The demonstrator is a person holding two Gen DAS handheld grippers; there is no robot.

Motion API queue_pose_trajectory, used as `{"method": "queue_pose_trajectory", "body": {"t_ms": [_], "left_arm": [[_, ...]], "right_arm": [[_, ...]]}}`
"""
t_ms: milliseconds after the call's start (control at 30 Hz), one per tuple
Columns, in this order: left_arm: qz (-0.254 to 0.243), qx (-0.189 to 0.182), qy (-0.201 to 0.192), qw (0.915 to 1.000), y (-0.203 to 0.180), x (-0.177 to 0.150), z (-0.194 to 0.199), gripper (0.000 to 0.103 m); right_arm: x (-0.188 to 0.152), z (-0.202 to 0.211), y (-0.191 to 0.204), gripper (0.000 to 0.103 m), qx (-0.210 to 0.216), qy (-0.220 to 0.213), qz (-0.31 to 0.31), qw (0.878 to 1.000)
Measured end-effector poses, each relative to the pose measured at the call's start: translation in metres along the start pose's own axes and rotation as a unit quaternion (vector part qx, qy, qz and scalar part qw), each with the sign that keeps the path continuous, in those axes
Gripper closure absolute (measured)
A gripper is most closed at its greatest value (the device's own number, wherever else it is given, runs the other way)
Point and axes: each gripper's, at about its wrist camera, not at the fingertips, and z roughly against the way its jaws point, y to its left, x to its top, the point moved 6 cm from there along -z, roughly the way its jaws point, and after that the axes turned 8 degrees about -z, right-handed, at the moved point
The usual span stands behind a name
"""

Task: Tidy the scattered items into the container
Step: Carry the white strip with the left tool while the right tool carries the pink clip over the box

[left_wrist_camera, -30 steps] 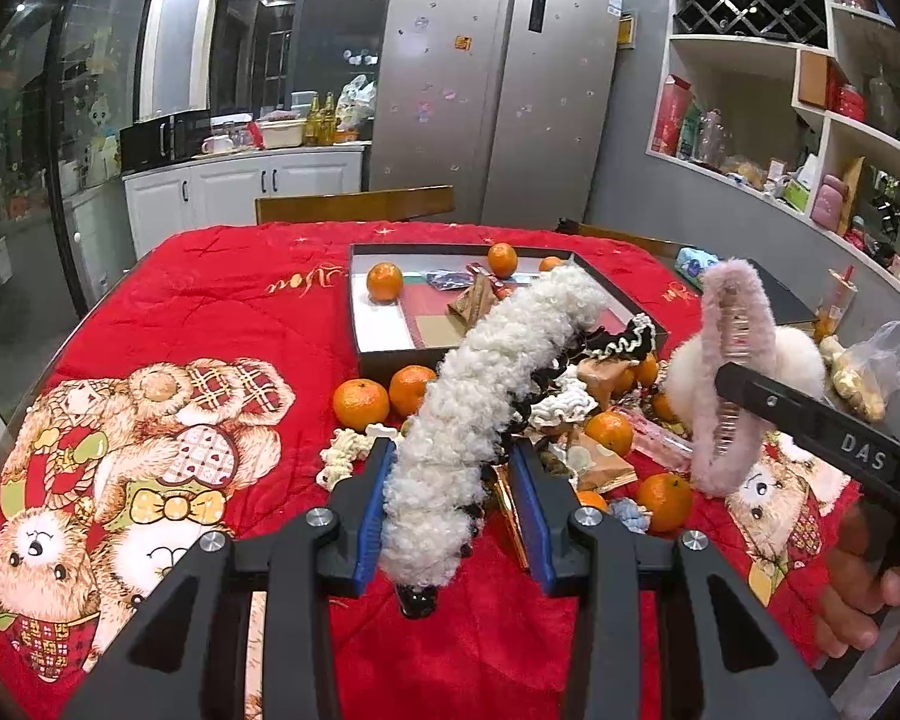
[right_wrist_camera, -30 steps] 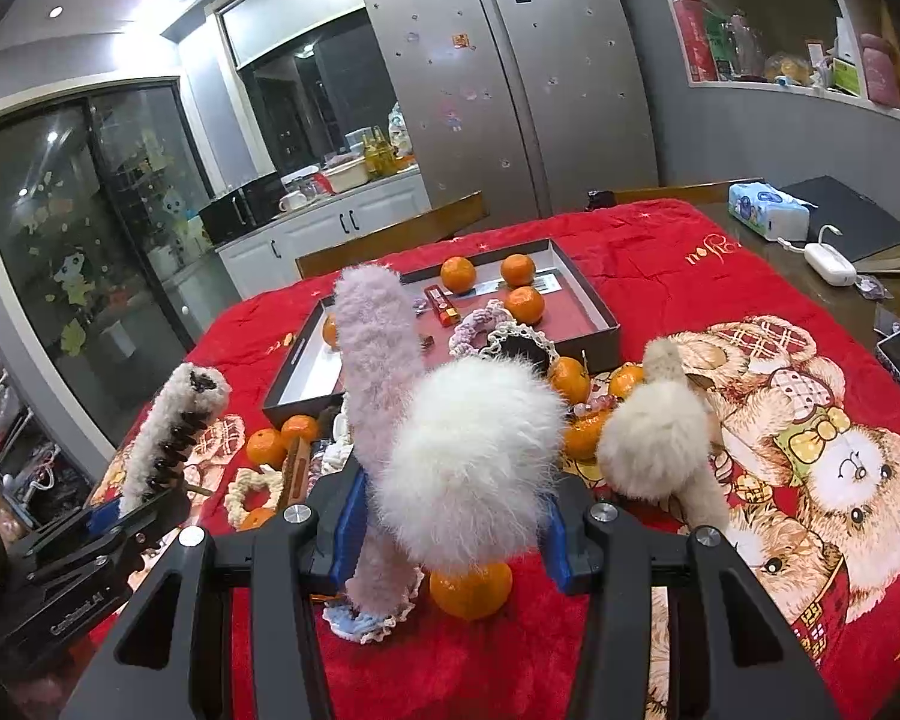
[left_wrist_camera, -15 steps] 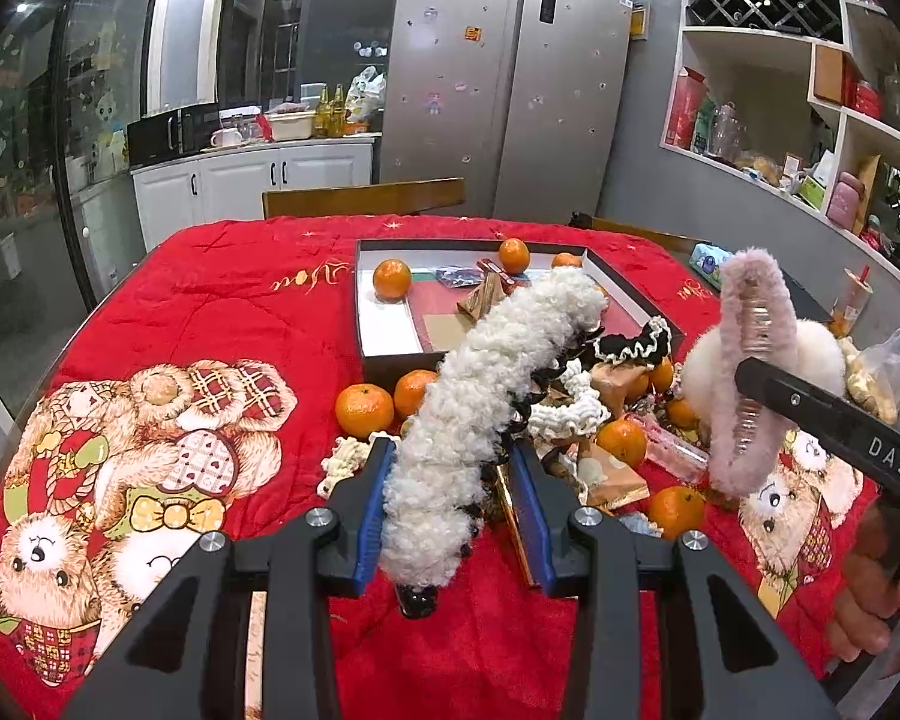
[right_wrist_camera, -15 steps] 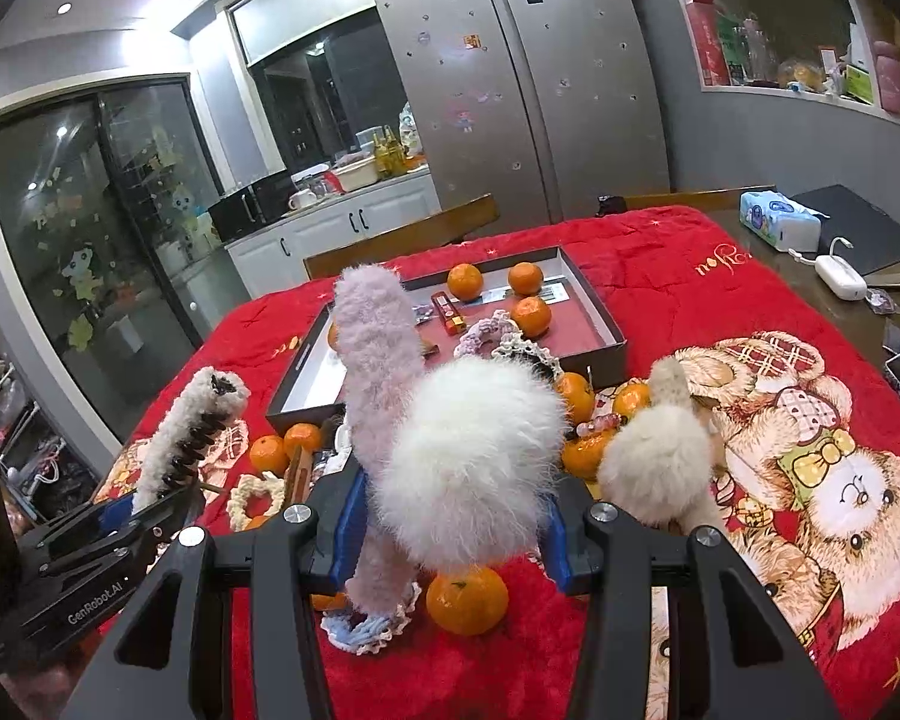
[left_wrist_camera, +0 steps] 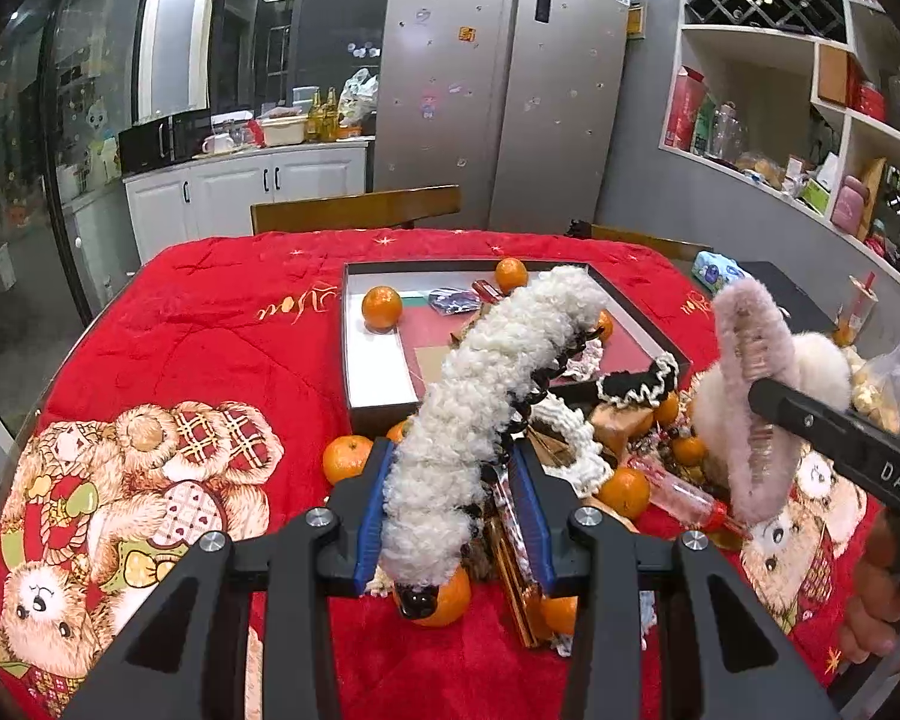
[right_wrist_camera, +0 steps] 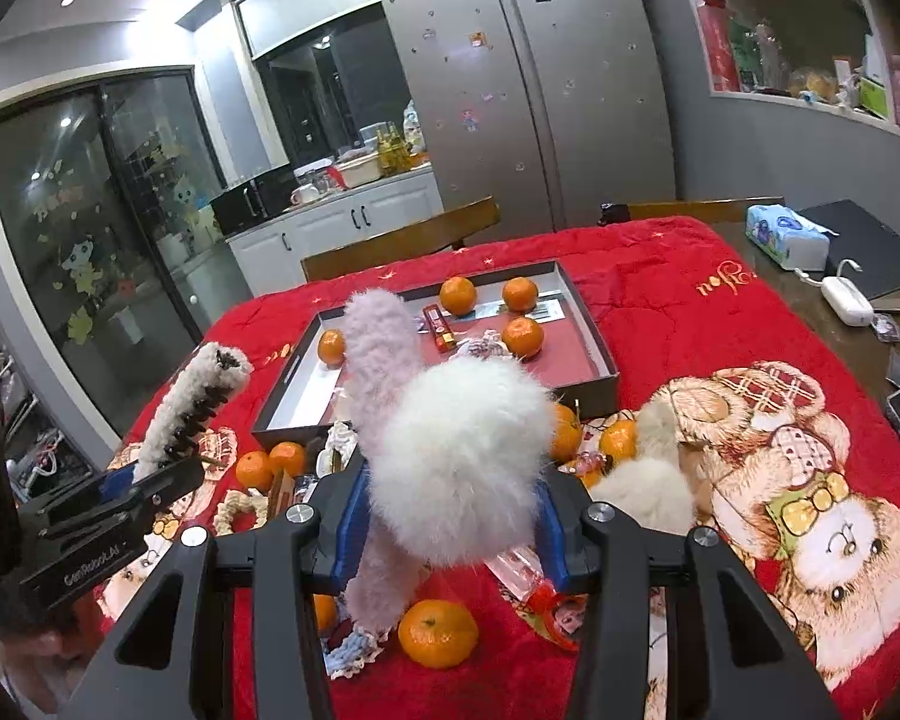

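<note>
Curly cream hair claw [left_wrist_camera: 492, 396], black teeth

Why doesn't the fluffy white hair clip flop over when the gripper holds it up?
The fluffy white hair clip probably has a stiff core: it stands out from the left gripper in a firm curve, and dark teeth show along one edge. The fluff likely squashes under the pads, helping grip. It looks light, held only near one end.

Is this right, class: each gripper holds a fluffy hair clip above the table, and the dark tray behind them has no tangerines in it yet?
Not quite. The dark tray already holds several tangerines, as the right wrist view shows. The rest stands: left gripper holds the white fluffy clip, right gripper the pink one.
</note>
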Motion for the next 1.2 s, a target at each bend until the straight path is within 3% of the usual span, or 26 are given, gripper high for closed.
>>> {"method": "queue_pose_trajectory", "body": {"t_ms": [400,800,1200], "left_arm": [[0.002,-0.005,0.010,0.9999,0.012,0.025,-0.014,0.063],[0.023,-0.012,0.026,0.9993,0.032,0.060,-0.046,0.063],[0.037,-0.006,0.053,0.9979,0.044,0.075,-0.105,0.063]], "right_arm": [[0.021,-0.023,0.008,0.059,0.017,0.023,0.004,1.000],[0.067,-0.053,0.031,0.059,0.030,0.025,0.024,0.999],[0.080,-0.114,0.031,0.059,-0.001,0.056,0.018,0.998]]}}
